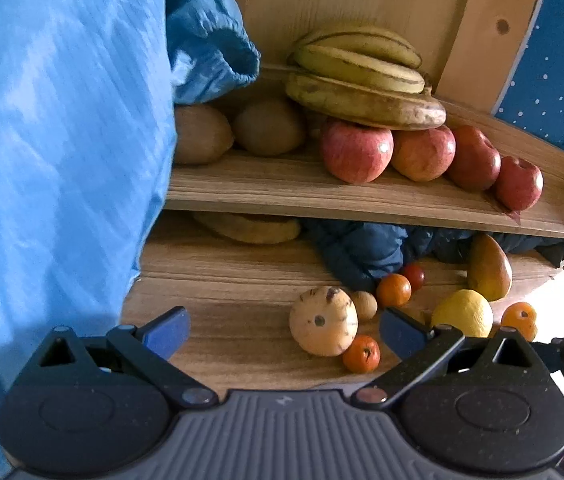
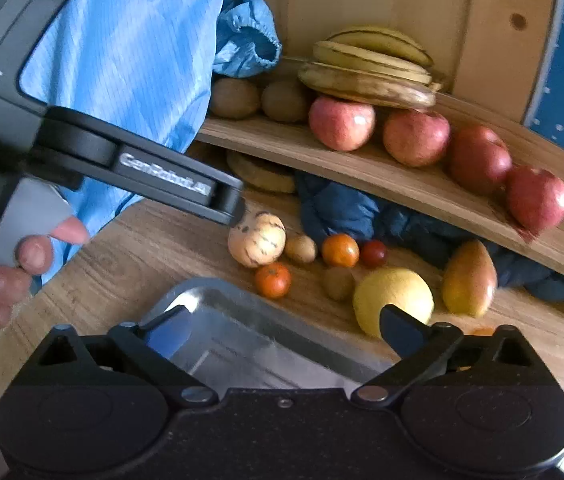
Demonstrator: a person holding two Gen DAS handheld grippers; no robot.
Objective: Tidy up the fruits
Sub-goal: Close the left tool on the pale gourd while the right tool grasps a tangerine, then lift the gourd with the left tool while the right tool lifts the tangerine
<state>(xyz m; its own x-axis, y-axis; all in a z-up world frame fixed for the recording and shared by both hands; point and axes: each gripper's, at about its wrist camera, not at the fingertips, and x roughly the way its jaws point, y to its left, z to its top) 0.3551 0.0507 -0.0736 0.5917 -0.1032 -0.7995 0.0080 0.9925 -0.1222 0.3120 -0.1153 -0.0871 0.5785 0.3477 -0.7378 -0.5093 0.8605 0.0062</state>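
Here both the left gripper and right gripper gape wide, empty, above the wooden surface near a speckled pale round melon and a yellow lemon.

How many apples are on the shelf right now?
4, in a row on the wooden shelf: one under the bananas, then at the right end. Others may be hidden behind.
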